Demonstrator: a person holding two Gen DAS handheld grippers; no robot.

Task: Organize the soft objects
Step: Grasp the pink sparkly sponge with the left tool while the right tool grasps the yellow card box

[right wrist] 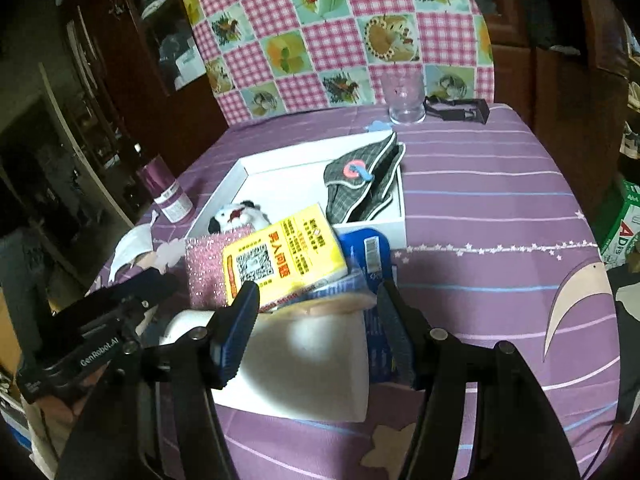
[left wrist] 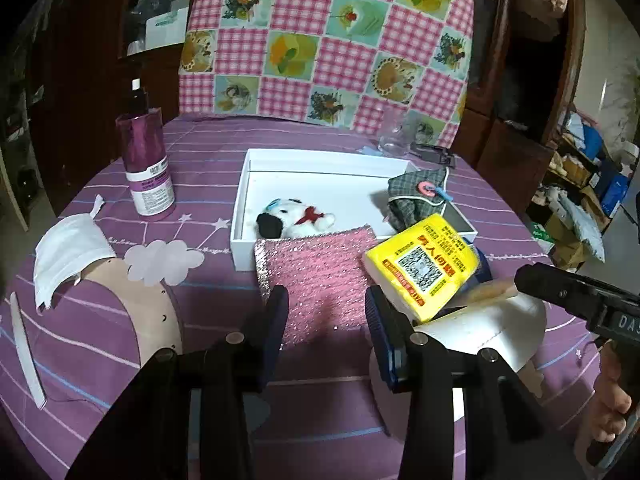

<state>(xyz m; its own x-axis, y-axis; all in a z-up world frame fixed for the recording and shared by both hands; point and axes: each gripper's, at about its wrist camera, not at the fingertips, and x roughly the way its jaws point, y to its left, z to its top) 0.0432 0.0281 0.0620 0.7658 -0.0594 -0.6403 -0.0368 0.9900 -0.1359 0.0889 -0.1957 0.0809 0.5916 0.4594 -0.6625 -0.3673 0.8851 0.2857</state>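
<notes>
A white box (left wrist: 320, 160) (right wrist: 256, 170) on the purple table holds a plush dog (left wrist: 294, 218) (right wrist: 238, 216) and a grey plaid pouch (left wrist: 416, 198) (right wrist: 364, 188). A pink glittery sponge (left wrist: 320, 270) (right wrist: 206, 266) leans on the box's near wall. A yellow sponge pack (left wrist: 422, 266) (right wrist: 282, 256) lies on a blue pack (right wrist: 370, 252) and a white roll (left wrist: 486, 330) (right wrist: 312, 364). My left gripper (left wrist: 326, 312) is open over the pink sponge. My right gripper (right wrist: 316, 308) is open, jaws either side of the white roll.
A purple spray bottle (left wrist: 146, 160) (right wrist: 168, 194) stands left of the box. A white face mask (left wrist: 70, 254) lies at the left. A glass (right wrist: 404, 98) (left wrist: 394, 136) and a black clip (right wrist: 460, 108) sit at the far edge, before a checked cushion (left wrist: 328, 36).
</notes>
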